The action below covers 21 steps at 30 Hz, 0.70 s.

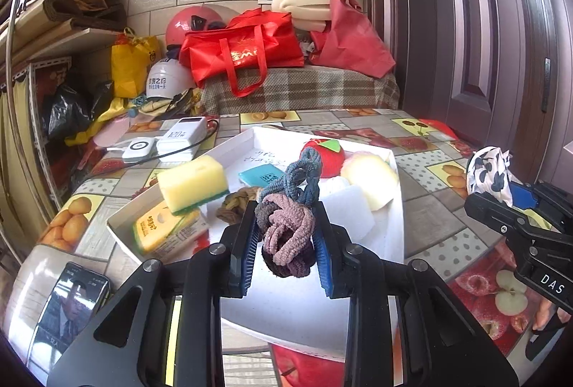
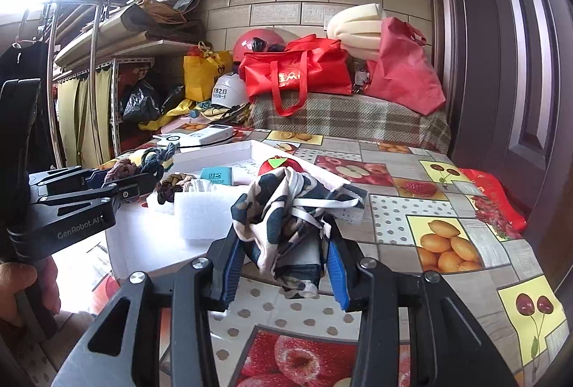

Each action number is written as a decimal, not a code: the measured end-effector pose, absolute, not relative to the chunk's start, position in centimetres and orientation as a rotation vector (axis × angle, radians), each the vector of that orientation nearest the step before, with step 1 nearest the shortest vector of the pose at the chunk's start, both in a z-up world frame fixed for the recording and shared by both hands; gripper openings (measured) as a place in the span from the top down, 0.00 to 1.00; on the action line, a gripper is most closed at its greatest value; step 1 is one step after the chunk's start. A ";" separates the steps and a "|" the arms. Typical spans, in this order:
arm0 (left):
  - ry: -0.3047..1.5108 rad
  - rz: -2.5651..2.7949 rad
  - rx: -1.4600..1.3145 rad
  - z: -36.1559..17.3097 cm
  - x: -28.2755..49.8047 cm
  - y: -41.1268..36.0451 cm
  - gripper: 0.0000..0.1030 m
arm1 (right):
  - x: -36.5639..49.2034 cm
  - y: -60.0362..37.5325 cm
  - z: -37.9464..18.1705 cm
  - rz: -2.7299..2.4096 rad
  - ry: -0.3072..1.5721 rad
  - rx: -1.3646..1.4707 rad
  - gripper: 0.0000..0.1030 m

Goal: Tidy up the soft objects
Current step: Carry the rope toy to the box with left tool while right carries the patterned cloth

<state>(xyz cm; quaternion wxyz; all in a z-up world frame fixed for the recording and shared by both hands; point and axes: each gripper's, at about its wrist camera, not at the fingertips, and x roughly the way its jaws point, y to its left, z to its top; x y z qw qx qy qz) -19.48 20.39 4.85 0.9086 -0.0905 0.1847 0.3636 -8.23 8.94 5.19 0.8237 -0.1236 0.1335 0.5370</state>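
Note:
My left gripper [image 1: 286, 229] is shut on a bundle of hair ties [image 1: 288, 226], pink, brown and blue-grey, held above the white tray [image 1: 236, 143]. In the right wrist view the same left gripper [image 2: 143, 177] comes in from the left over the tray's near corner. My right gripper [image 2: 284, 243] is shut on a crumpled white cloth with dark blue spots [image 2: 286, 208], held above the table just right of the tray [image 2: 215, 149]. In the tray lie a yellow sponge [image 1: 193, 183], a white foam block [image 2: 204, 215], a red apple-shaped toy [image 1: 324, 154], a teal card [image 1: 261, 175] and a brown scrunchie [image 1: 234, 204].
The table wears a fruit-print oilcloth [image 2: 444, 229]. A power bank [image 1: 182, 136] and a white charger [image 1: 138, 149] lie at the far left, a phone [image 1: 71, 304] at the near left. Red bags [image 1: 243, 47], helmets and foam are piled on a checked bench behind. A purple door [image 1: 501, 29] stands to the right.

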 end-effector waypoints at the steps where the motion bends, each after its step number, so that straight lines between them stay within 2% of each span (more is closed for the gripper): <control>1: 0.383 0.756 -0.191 4.8 -19.6 20.7 0.73 | -8.4 9.2 5.1 1.148 0.287 -0.265 0.59; 21: 0.423 0.812 -0.292 4.2 -19.2 25.7 0.73 | -9.3 14.7 4.7 1.234 0.369 -0.296 0.60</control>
